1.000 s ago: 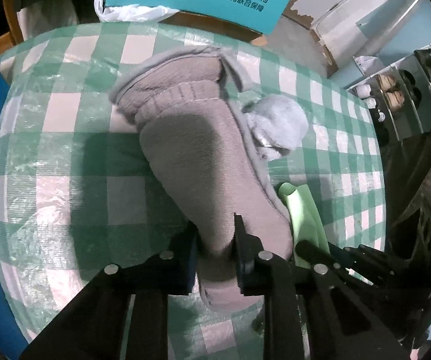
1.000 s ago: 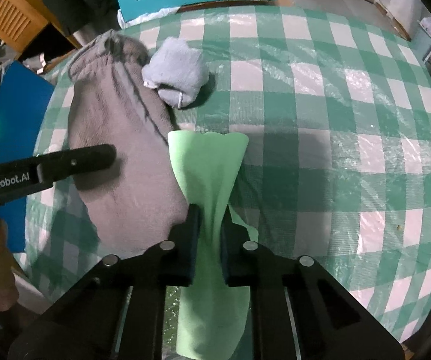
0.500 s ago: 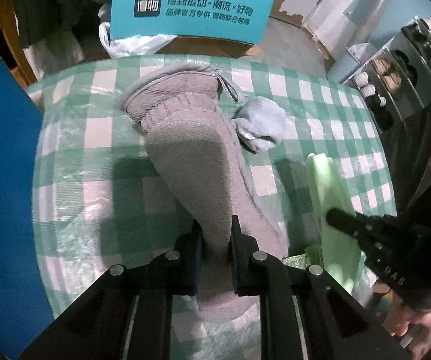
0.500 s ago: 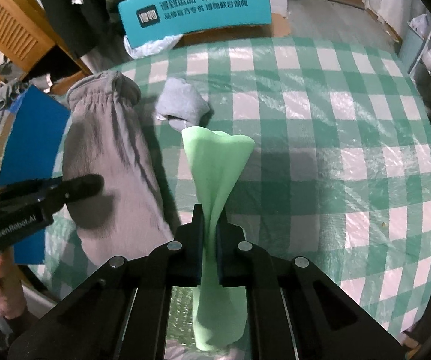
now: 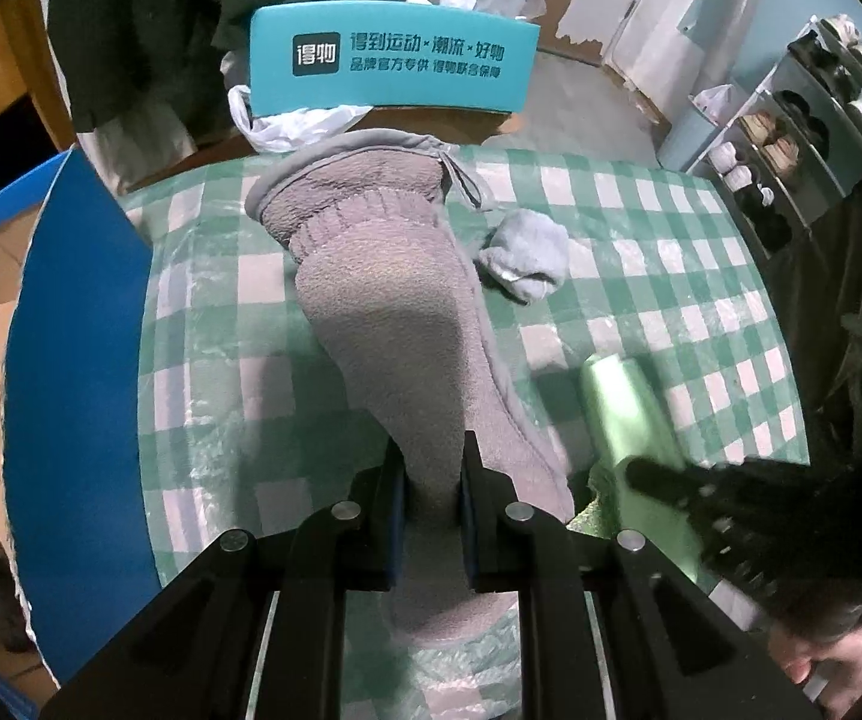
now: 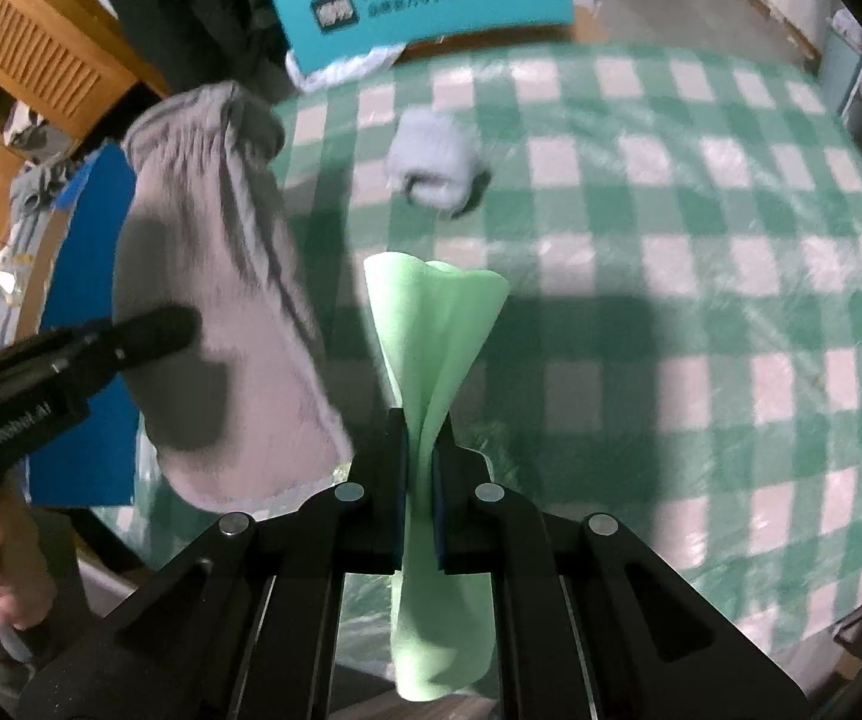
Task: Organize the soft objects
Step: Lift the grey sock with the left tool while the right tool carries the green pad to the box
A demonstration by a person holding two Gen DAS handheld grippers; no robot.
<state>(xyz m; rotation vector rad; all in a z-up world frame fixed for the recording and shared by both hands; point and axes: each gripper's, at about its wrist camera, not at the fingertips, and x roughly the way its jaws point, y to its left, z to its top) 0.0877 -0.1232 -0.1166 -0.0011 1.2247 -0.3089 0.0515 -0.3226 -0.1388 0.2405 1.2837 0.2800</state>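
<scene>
My left gripper is shut on a large grey fleece garment and holds its near end off the table; the garment also shows in the right wrist view, lifted at the left. My right gripper is shut on a light green cloth that fans out above the fingers and hangs below them; the cloth also shows in the left wrist view. A small balled light-blue sock lies on the green checked tablecloth, also in the left wrist view.
A teal box with printed characters stands beyond the table's far edge, with a white plastic bag under it. A blue board stands at the table's left side. A shoe rack stands at the right. Wooden furniture is at the back left.
Both grippers have risen and pulled back from the table, lifting the grey garment and the green cloth higher. The sock has stayed in place.
</scene>
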